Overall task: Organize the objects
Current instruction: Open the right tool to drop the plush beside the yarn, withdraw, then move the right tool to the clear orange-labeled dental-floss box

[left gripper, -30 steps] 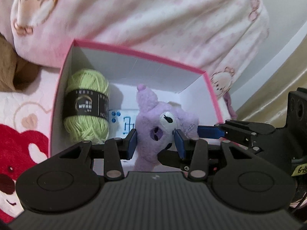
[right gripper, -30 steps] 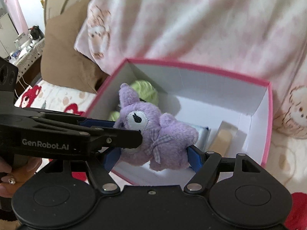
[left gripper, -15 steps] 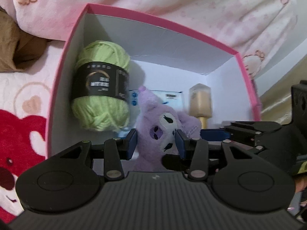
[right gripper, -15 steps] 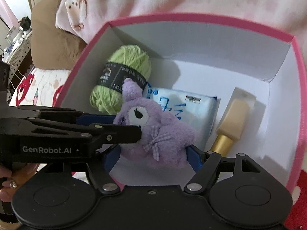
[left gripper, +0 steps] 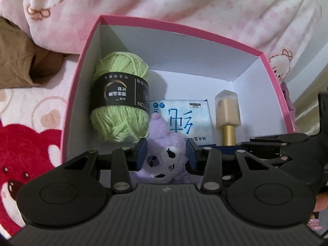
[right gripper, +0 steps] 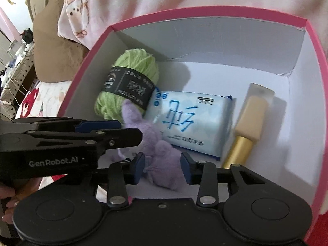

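A purple plush toy is held low inside a pink box, at its near side. My left gripper is shut on the plush's head. My right gripper is shut on its body from the other side. In the box lie a green yarn ball at the left, a blue-white tissue pack in the middle and a cream bottle with a gold cap at the right. The same three show in the right wrist view: yarn, pack, bottle.
The pink box sits on a bed with a red bear-print sheet. A pink cartoon-print quilt bunches behind the box. A brown pillow lies at the left.
Both grippers have lowered the plush toy further down into the box. The tissue pack and bottle now show fully beyond it.
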